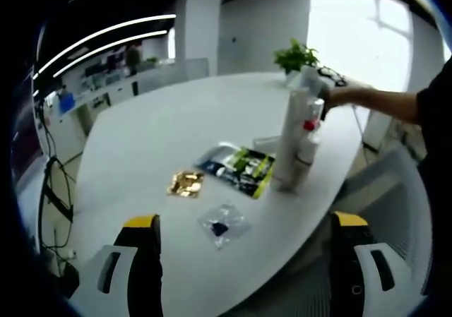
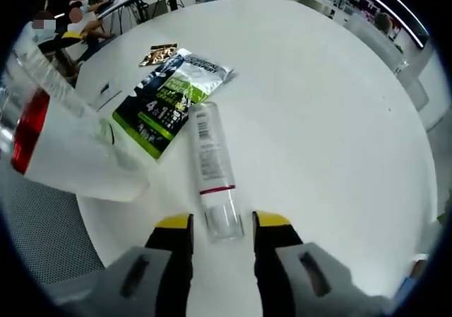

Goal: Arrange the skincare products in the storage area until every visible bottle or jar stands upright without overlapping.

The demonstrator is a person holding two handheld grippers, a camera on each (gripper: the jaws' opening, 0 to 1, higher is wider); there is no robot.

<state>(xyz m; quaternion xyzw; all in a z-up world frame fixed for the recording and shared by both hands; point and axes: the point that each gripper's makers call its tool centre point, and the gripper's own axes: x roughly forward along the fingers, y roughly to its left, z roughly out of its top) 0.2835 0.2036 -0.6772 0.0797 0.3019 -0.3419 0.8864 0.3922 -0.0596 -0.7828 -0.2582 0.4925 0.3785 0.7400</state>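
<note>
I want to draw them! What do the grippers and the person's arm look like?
The left gripper and the right gripper each have two chunky black jaws with yellow tips and pale grey casings further back. The person's arm comes out of a dark sleeve.

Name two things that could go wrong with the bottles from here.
1. The tall bottle is slim, and the right gripper straddles its cap; a sideways nudge could topple it.
2. It stands close beside the red-banded bottle, near the table edge, so one fall could knock the other off.
</note>
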